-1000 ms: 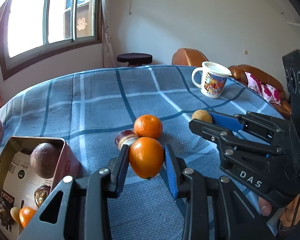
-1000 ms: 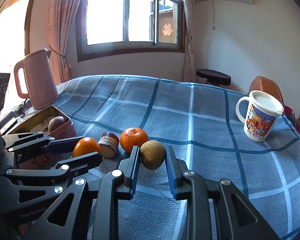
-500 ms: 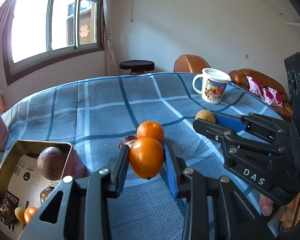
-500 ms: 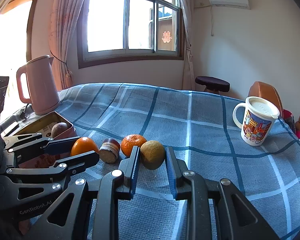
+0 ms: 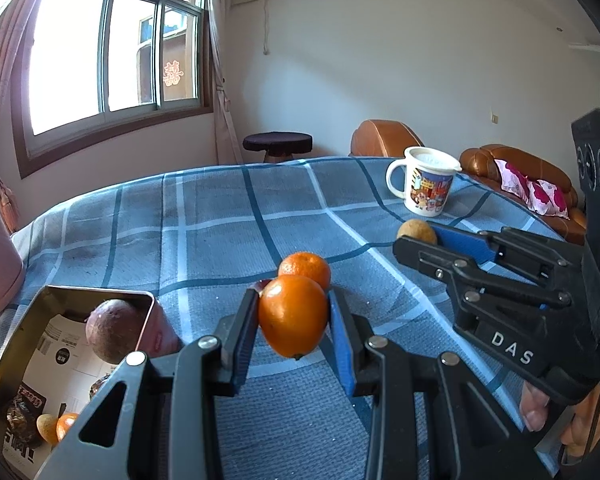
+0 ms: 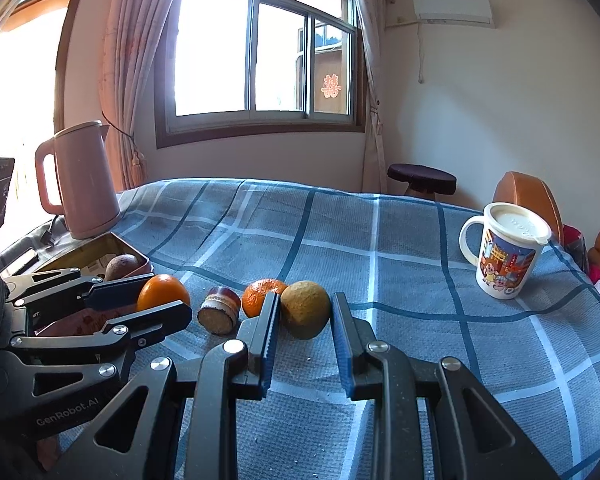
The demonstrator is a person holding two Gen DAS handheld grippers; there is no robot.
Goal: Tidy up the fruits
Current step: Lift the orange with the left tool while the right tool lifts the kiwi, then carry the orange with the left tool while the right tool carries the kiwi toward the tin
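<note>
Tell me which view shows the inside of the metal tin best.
The left wrist view. It looks down into the metal tin, showing a dark round fruit, wrappers and small fruits on its floor. The right wrist view shows only the tin's rim and that fruit's top, behind the left hand-held gripper.

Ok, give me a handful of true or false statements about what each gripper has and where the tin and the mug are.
1. The left gripper holds an orange. True.
2. The right gripper is empty. False: it grips a brownish-green fruit.
3. The metal tin holds a dark round fruit. True.
4. The mug lies on its side. False: it stands upright, lid on.
5. A pink kettle stands behind the tin. True.
</note>
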